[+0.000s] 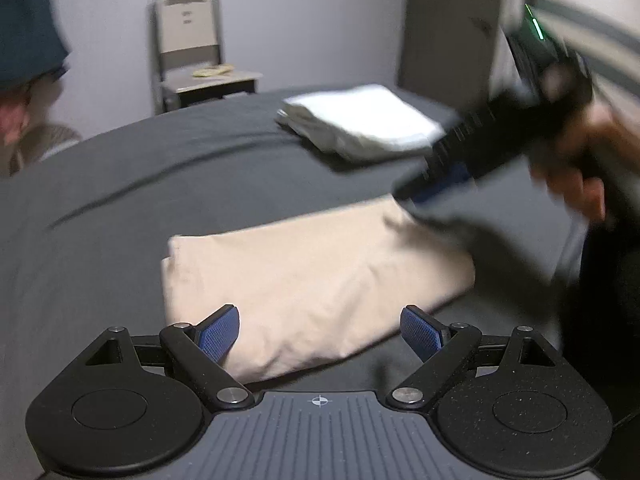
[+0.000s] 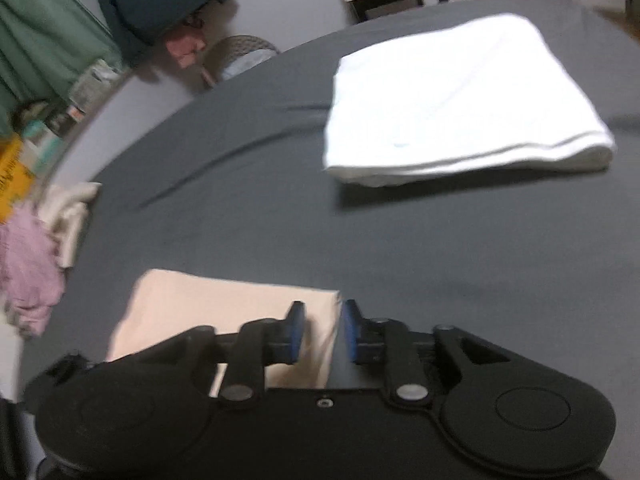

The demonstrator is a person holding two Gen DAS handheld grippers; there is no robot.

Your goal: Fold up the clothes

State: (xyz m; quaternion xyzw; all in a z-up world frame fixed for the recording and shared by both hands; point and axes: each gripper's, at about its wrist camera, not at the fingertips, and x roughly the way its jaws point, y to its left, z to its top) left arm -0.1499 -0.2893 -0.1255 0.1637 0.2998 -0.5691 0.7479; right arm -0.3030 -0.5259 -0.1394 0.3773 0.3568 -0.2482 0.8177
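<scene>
Both grippers hang empty over the beige cloth (image 1: pixel 304 276) on the bed (image 1: pixel 140 184), left (image 1: pixel 320 334) wide open, right (image 2: pixel 322 332) slightly parted.

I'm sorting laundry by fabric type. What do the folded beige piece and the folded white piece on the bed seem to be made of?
The beige piece looks like thin, smooth matte woven or jersey cloth, likely cotton: it lies flat with soft shallow creases. The white piece looks thicker, possibly toweling: its stacked edges are plump and rounded. Blur hides the weave of both, so neither is certain.
</scene>
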